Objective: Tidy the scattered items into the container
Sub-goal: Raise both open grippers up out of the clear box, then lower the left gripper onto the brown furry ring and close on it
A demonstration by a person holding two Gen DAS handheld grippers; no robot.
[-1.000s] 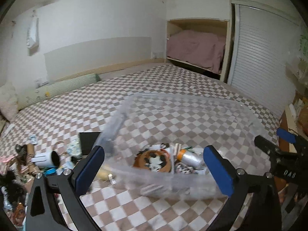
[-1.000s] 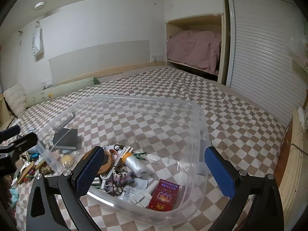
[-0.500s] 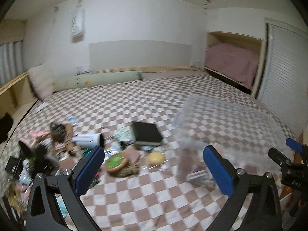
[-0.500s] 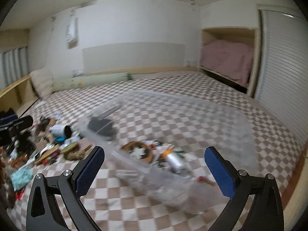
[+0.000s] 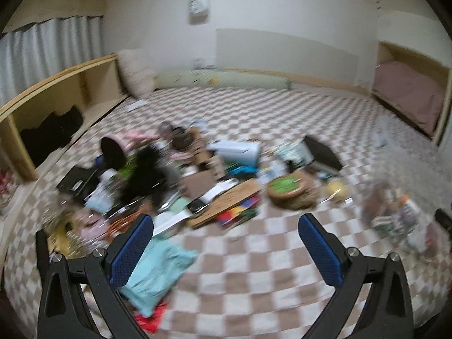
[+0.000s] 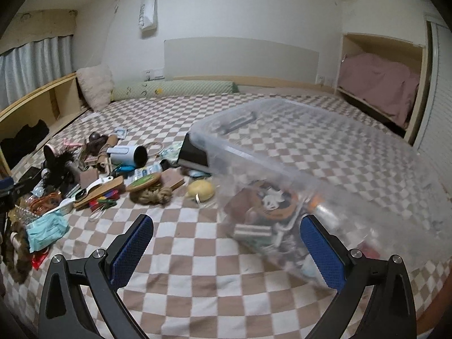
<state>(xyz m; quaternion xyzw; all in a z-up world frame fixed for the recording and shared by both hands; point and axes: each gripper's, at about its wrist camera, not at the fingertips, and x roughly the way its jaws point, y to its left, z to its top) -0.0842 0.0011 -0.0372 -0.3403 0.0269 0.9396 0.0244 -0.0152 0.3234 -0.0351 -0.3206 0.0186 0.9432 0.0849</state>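
A clear plastic container (image 6: 316,152) stands on the checkered floor at the right of the right wrist view, with several small items inside. To its left lies a scatter of items: a white mug (image 6: 128,155), a yellow round object (image 6: 201,189), a green-topped round object (image 6: 144,182), a light blue mask (image 6: 46,230). My right gripper (image 6: 226,251) is open and empty, above the floor just left of the container. My left gripper (image 5: 226,251) is open and empty, facing the blurred pile (image 5: 197,175); the mask (image 5: 155,271) lies by its left finger.
A low wooden shelf (image 6: 36,113) runs along the left wall. A cream pillow (image 6: 94,86) and a green bolster (image 6: 175,89) lie at the back. A wall alcove with pink bedding (image 6: 378,84) is at the right.
Both grippers have swung left. The left view went from the container to the scattered pile; the right view now has the container at its right and the pile at its left.
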